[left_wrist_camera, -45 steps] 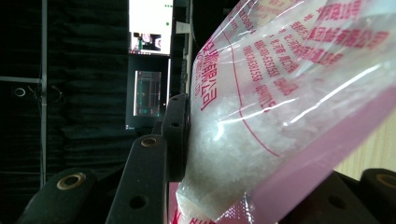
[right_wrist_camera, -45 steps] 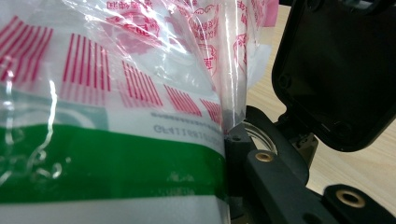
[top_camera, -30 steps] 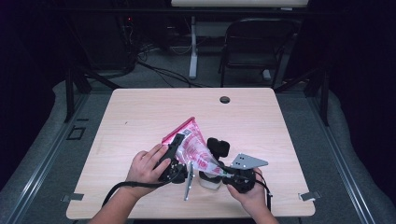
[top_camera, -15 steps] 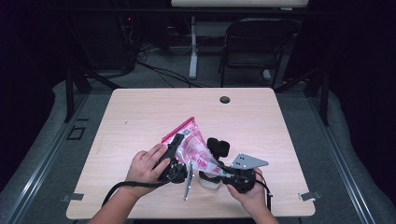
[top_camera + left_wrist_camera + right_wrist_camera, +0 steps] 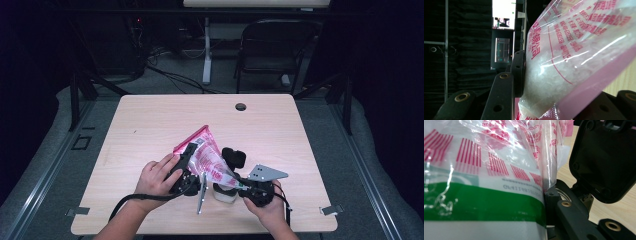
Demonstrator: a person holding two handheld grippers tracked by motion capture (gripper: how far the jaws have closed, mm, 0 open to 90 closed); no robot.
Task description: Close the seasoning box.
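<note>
Near edge of the table [image 5: 150, 120], centre: a clear bag [image 5: 210, 159] with pink print, part-filled with white granules, tilts from far-left down to near-right over a white cup [image 5: 224, 194] with a green band; bag's lower end reaches the cup, whether it touches the rim cannot be told.

Left gripper [image 5: 187, 165]: held in the left hand [image 5: 156, 176], jaws partly closed and pressed on the bag's left side; in the left gripper view one black pad lies flat against the granule-filled bag [image 5: 574, 57], the other jaw sits under its pink edge.

Right gripper [image 5: 235, 181]: held in the right hand [image 5: 267, 207], jaws closed round the cup [image 5: 481, 207]; in the right gripper view the green-banded wall sits against the jaw, bag film [image 5: 499, 150] draped over it.

A black lid-like piece [image 5: 234, 158] lies on the table just right of the bag, far side of the cup.
</note>
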